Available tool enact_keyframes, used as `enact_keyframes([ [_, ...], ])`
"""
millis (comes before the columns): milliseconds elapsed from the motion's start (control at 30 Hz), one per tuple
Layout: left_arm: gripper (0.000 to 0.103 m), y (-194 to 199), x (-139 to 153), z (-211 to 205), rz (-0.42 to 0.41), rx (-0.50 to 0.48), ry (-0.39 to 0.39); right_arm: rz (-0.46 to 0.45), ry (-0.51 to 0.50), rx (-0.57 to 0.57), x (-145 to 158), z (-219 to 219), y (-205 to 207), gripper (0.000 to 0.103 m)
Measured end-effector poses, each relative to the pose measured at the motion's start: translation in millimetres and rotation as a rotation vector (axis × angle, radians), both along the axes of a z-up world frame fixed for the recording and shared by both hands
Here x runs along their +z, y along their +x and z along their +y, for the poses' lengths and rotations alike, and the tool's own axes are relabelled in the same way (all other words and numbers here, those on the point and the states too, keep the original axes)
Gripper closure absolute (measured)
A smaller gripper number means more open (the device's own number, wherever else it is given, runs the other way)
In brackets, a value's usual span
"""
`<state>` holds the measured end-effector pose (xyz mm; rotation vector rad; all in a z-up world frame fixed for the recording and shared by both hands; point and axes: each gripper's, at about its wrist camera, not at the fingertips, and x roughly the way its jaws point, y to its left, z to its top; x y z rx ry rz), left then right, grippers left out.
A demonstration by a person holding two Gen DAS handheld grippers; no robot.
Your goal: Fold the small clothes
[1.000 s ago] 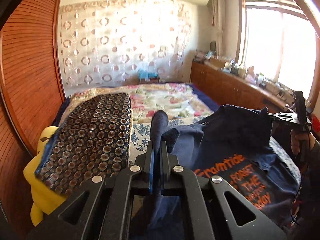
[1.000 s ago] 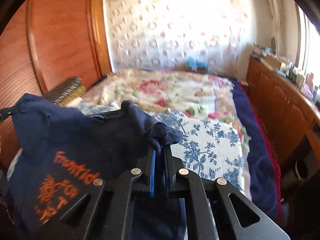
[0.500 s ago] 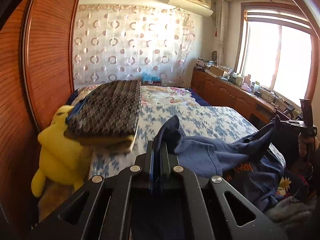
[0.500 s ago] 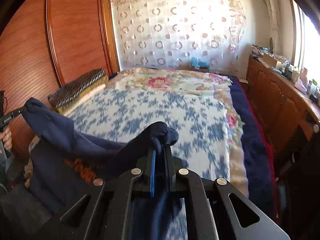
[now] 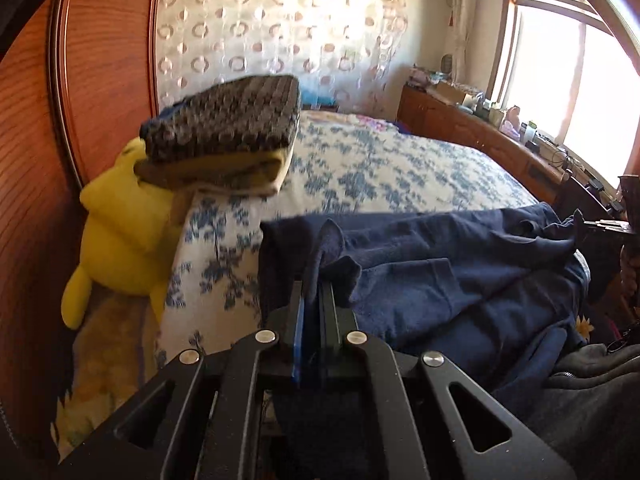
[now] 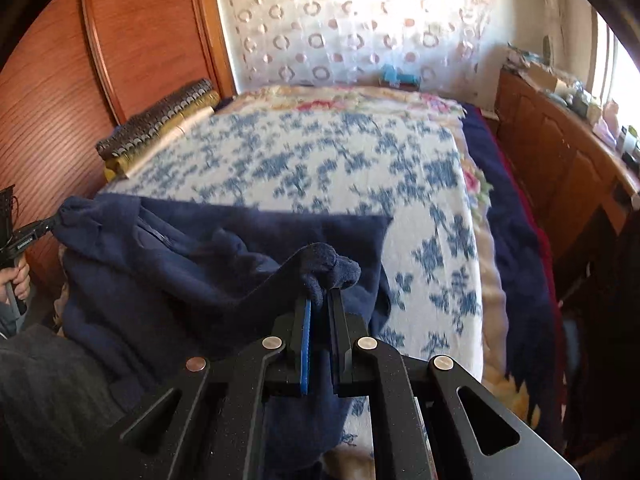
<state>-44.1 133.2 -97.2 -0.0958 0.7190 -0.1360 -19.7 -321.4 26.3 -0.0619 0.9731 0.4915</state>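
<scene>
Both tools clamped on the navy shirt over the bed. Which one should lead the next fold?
Probably right: right tool grips an edge over bare blue-floral bedspread, room to fold. Left tool holds the navy shirt beside the yellow plush.

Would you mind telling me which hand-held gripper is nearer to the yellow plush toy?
Left. The left hand-held gripper grips the navy shirt at the corner beside the yellow plush toy; the right hand-held gripper holds the opposite corner, farther away.

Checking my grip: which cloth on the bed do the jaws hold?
The navy shirt, spread at the near edge; the patterned folded stack lies untouched by the wardrobe.
</scene>
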Motion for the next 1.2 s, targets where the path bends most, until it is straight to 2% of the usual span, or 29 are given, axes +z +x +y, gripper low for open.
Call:
enact_keyframes([
  [100,0.097,0,-4,1,0.006,-0.007,-0.009,0.032,0.002,-0.015,-9,3,6,0.096],
  [167,0.090,0,-4,2,0.004,-0.007,-0.007,0.044,0.003,-0.024,-9,4,7,0.096],
  [300,0.060,-3,6,4,-0.033,-0.030,-0.040,0.026,-0.006,-0.014,-3,8,12,0.095],
  [367,0.060,-3,12,4,-0.050,-0.032,-0.036,0.009,-0.007,-0.009,4,8,11,0.093],
  [400,0.052,-2,16,4,-0.053,-0.028,-0.030,0.001,-0.009,-0.006,7,9,11,0.092],
  [433,0.035,-1,18,4,-0.054,-0.025,-0.027,-0.008,-0.011,-0.002,12,10,10,0.088],
  [467,0.028,-1,20,5,-0.066,-0.023,-0.023,-0.016,-0.013,-0.001,12,10,9,0.083],
  [500,0.023,0,22,6,-0.074,-0.023,-0.021,-0.026,-0.017,0.000,16,9,7,0.067],
  [533,0.023,2,23,6,-0.076,-0.022,-0.020,-0.039,-0.017,-0.001,19,9,7,0.054],
  [700,0.023,12,28,8,-0.083,0.010,-0.004,-0.100,-0.011,-0.008,33,4,8,0.047],
  [833,0.023,20,28,6,-0.077,0.018,0.014,-0.114,-0.016,-0.018,29,5,19,0.043],
  [1200,0.023,33,19,7,-0.047,0.023,0.009,0.005,-0.024,-0.031,-40,21,76,0.043],
])
